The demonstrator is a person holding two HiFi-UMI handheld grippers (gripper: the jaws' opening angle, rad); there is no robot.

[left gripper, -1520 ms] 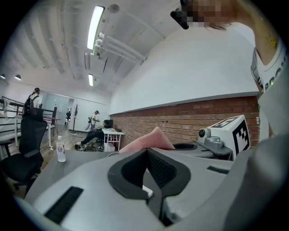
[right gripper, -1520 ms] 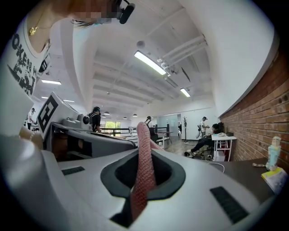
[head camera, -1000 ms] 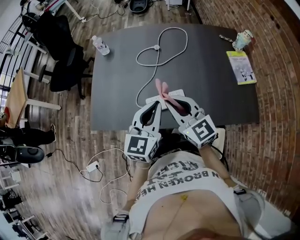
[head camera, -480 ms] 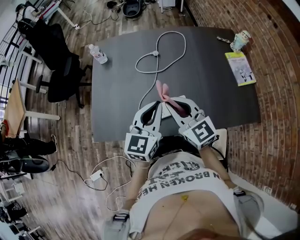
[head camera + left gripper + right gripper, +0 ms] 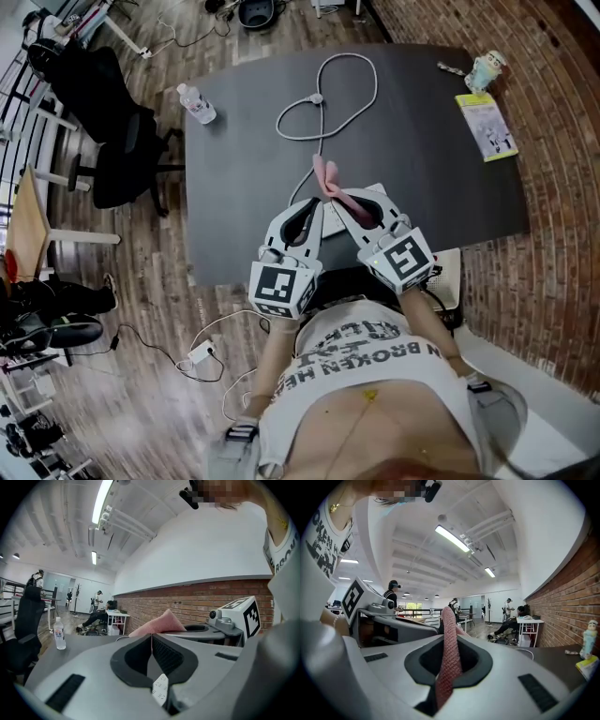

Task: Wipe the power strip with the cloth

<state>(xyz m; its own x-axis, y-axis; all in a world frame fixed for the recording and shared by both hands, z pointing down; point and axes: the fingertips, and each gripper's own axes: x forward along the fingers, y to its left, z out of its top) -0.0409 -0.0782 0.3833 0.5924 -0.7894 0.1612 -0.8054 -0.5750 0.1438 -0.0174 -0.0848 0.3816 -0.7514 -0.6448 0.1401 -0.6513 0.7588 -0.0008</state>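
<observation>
In the head view the white power strip lies near the dark table's front edge, mostly hidden under both grippers; its white cable loops away across the table. My right gripper is shut on a pink cloth, whose free end sticks out past the tips. In the right gripper view the cloth runs clamped between the jaws of that gripper. My left gripper sits close beside it, tips almost touching it, and in its own view this gripper is shut with nothing held.
A water bottle stands at the table's far left. A cup and a yellow booklet sit at the far right. A black office chair stands left of the table. Brick wall on the right.
Both grippers have moved together a little further in over the table's near edge. The cloth stays clamped in the right one, and the left stays shut and empty.
</observation>
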